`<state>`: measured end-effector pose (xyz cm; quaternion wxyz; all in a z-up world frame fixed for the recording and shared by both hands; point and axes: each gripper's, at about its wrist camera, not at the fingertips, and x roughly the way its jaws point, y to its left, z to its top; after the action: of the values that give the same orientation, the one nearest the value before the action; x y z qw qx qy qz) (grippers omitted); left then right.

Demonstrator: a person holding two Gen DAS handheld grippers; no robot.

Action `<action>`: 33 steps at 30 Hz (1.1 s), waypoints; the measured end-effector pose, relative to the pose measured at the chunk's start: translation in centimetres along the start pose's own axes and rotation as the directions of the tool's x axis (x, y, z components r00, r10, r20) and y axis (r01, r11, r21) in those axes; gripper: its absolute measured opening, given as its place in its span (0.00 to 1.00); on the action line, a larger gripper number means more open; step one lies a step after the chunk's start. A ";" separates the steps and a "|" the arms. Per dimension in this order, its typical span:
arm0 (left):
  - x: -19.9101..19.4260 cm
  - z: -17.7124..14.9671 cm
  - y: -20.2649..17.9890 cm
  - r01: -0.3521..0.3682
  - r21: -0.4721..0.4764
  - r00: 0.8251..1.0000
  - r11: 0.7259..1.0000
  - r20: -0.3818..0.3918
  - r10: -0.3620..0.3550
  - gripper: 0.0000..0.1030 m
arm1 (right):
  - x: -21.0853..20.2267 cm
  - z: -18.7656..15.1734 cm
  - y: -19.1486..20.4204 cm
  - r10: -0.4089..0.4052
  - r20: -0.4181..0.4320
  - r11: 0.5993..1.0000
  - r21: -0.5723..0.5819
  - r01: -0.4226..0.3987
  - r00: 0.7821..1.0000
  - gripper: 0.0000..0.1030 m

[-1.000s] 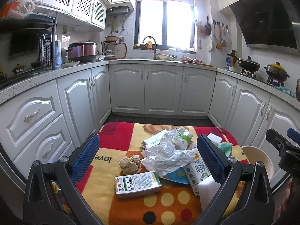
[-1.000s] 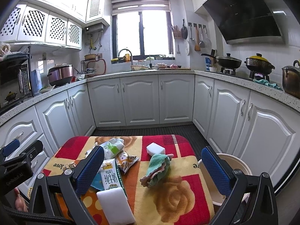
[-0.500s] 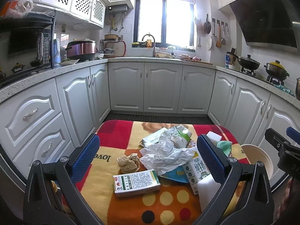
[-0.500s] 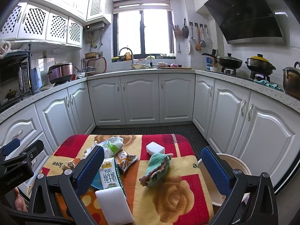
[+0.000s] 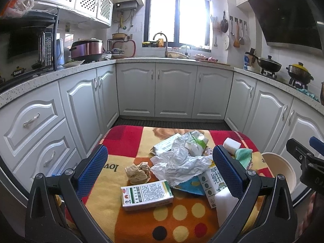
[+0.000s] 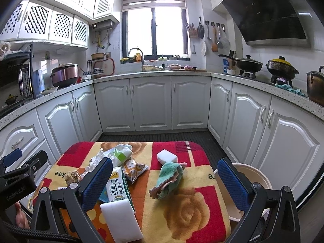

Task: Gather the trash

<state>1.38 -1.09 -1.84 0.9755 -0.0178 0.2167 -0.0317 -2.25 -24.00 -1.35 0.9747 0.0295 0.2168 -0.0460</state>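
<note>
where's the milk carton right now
The milk carton lies on the blanket at the left of the right wrist view, between the snack wrapper and the near white sponge.

The right gripper fills the lower frame, its blue pads spread wide with nothing between them but the blanket. At lower left, a milk carton lies just behind a white sponge. Above it sit a snack wrapper and a crumpled bag. A second sponge touches a green cloth at centre. A beige bin stands at lower right. The left gripper shows at the left edge.
</note>
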 end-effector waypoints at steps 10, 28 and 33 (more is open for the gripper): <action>0.7 -0.3 0.1 -0.004 -0.002 1.000 1.000 -0.016 0.004 1.00 | 0.6 -0.3 0.3 0.002 -0.022 1.000 -0.008 -0.002 1.000 1.00; 1.9 -0.7 1.2 0.009 -0.005 0.998 1.000 -0.062 -0.009 1.00 | 2.1 -1.0 0.5 0.024 -0.084 0.999 -0.024 -0.026 0.996 1.00; 3.6 -2.0 3.4 0.105 0.014 0.976 0.994 -0.192 -0.101 1.00 | 3.8 -2.5 0.5 0.106 -0.195 0.993 -0.038 -0.115 0.975 1.00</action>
<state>3.94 2.01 -5.33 0.9475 -0.0144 0.3077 -0.0863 0.16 -23.60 -5.24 0.9507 0.0221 0.3090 0.0167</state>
